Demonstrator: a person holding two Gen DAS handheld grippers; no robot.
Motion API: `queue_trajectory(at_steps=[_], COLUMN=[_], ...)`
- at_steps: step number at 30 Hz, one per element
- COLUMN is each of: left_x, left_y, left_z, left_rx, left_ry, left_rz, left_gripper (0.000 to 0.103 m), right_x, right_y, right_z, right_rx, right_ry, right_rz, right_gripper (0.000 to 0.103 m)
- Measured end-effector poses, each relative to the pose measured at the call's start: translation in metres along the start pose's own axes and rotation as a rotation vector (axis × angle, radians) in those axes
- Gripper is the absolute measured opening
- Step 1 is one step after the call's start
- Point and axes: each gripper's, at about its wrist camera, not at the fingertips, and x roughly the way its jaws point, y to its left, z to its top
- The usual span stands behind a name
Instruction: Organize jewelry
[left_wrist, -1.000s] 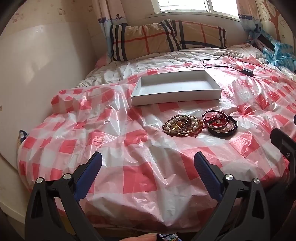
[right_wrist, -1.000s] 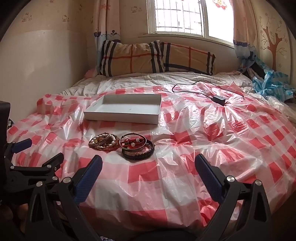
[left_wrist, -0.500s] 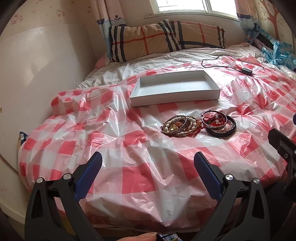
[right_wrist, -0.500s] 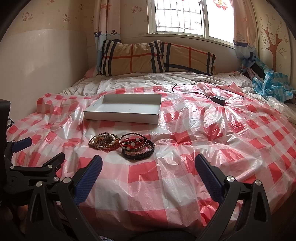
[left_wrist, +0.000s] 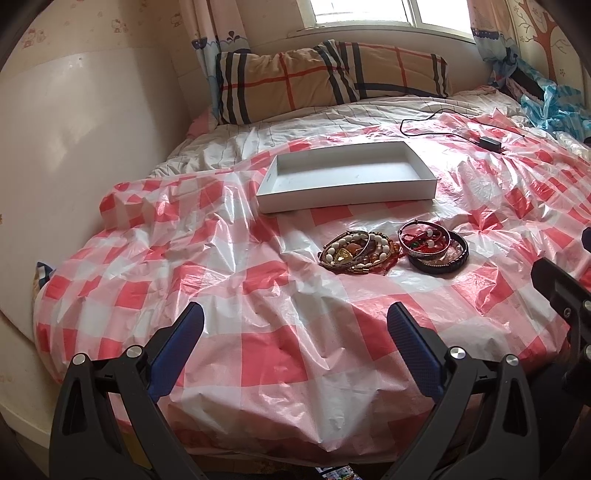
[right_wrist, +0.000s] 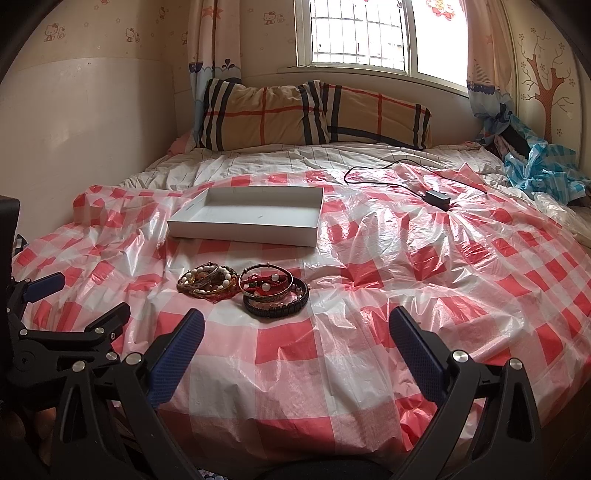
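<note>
Both grippers hover over the near edge of the bed, spread wide and empty: the left gripper (left_wrist: 295, 350) at 6 o'clock in its own view, the right gripper (right_wrist: 295, 354) likewise. On the red-checked plastic sheet (right_wrist: 406, 266) lie two touching heaps: beaded bracelets (left_wrist: 356, 253) and stacked bangles (left_wrist: 434, 247). The white box (left_wrist: 347, 177) sits at 12 o'clock from them, apart.

Bed (right_wrist: 369, 369) under red-checked plastic sheet (right_wrist: 406, 258); on it: white tray (right_wrist: 243, 227), heap of bracelets (right_wrist: 243, 290), black charger with cord (right_wrist: 437, 199), two plaid pillows (right_wrist: 314, 114).
</note>
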Motion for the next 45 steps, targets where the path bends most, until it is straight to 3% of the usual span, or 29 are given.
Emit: queue_trajectory(at_steps=[33, 37, 39, 40, 43, 45], left_x=[0.0, 0.003, 0.01, 0.015, 0.033, 0.045], left_y=[-0.005, -0.006, -0.002, 0.002, 0.013, 0.02], left_z=[0.001, 0.002, 0.006, 0.009, 0.021, 0.03], left_rx=[0.009, 0.012, 0.006, -0.007, -0.042, -0.068], left_ry=[0.0, 0.014, 0.04, 0.052, 0.083, 0.097], left_rz=[-0.002, -0.016, -0.061, -0.079, -0.096, -0.114], left_gripper=[0.095, 0.095, 0.095, 0.095, 0.095, 0.095], right_x=[-0.003, 0.003, 0.005, 0.011, 0.039, 0.067], right_y=[-0.004, 0.0, 0.005, 0.009, 0.001, -0.008], right_z=[-0.001, 0.004, 0.011, 0.02, 0.038, 0.038], right_rx=[0.0, -0.003, -0.051, -0.089, -0.138, -0.141], right_ry=[0.0, 0.019, 0.01, 0.01, 0.112, 0.266], right_rz=[0.0, 0.034, 0.076, 0.057, 0.069, 0.099], right_gripper=[0.096, 0.096, 0.096, 0.096, 0.096, 0.096])
